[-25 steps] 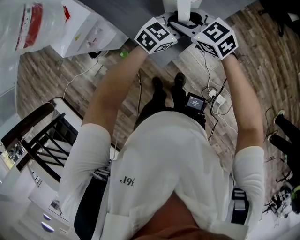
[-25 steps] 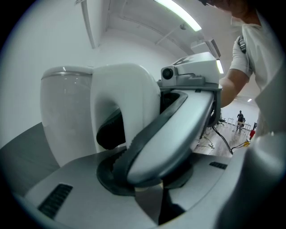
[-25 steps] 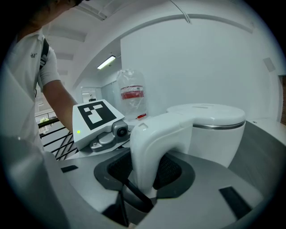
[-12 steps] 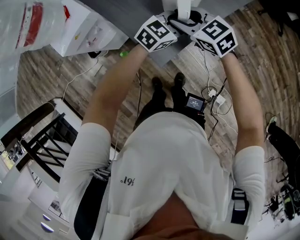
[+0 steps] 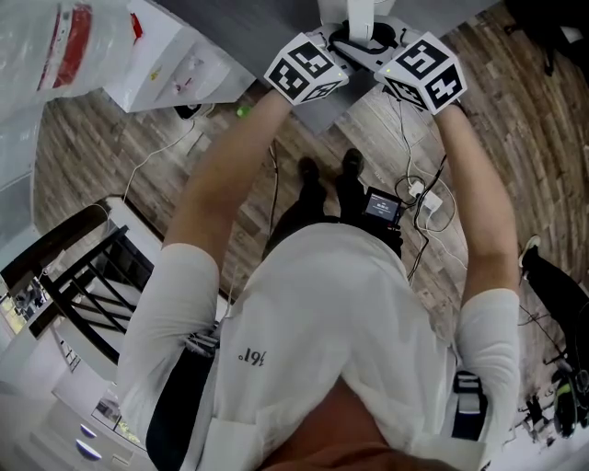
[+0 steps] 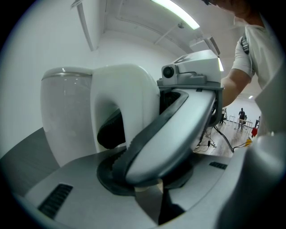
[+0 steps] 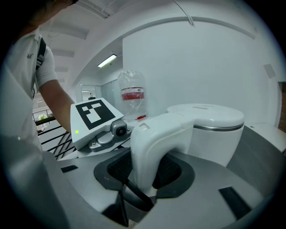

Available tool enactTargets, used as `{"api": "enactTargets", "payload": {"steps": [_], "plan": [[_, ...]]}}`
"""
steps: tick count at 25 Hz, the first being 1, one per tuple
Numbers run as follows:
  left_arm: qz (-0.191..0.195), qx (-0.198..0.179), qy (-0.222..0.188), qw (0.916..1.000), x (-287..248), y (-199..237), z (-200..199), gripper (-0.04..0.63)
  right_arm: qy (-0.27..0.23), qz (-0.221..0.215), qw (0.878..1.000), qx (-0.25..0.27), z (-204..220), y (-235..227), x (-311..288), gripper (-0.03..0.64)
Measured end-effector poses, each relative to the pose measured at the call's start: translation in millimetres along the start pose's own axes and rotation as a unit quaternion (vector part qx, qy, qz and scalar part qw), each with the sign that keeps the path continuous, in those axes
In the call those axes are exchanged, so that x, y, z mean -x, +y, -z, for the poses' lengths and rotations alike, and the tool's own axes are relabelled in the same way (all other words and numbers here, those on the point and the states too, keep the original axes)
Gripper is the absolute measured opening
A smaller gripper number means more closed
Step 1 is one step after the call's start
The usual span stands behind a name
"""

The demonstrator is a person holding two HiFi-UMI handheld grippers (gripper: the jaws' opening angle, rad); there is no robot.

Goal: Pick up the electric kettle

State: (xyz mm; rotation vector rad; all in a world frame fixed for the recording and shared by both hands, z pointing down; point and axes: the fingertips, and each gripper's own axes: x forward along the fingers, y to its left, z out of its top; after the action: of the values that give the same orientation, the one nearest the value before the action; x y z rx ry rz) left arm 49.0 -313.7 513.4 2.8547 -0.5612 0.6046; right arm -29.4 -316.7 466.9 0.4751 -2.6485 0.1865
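Observation:
The white electric kettle (image 5: 357,13) stands on a grey table (image 5: 267,23) at the top of the head view. Its body (image 7: 210,129) and arched handle (image 7: 156,143) fill the right gripper view. My right gripper (image 7: 143,183) is shut on that handle, with dark pads on both sides of it. In the left gripper view the kettle body (image 6: 62,112) and handle (image 6: 125,98) sit right at my left gripper (image 6: 147,183). The right gripper's grey finger (image 6: 178,129) lies across its jaws and hides their gap. Both marker cubes, left (image 5: 306,66) and right (image 5: 423,72), flank the handle.
A white cabinet (image 5: 175,55) and a clear plastic bag with a red label (image 5: 55,46) stand to the left. Cables and a plug strip (image 5: 423,198) lie on the wooden floor beside a small black device (image 5: 382,204). A black rack (image 5: 92,276) is at lower left.

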Motion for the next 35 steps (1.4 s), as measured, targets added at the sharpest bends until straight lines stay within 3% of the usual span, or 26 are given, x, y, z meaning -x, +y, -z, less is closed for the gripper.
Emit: {"api": "enactTargets", "payload": {"steps": [35], "plan": [[-0.017, -0.021, -0.016, 0.9995, 60.8, -30.7, -75.9, 0.109, -0.009, 0.007, 0.999, 0.05, -84.0, 41.7, 42.0, 0.15]]}}
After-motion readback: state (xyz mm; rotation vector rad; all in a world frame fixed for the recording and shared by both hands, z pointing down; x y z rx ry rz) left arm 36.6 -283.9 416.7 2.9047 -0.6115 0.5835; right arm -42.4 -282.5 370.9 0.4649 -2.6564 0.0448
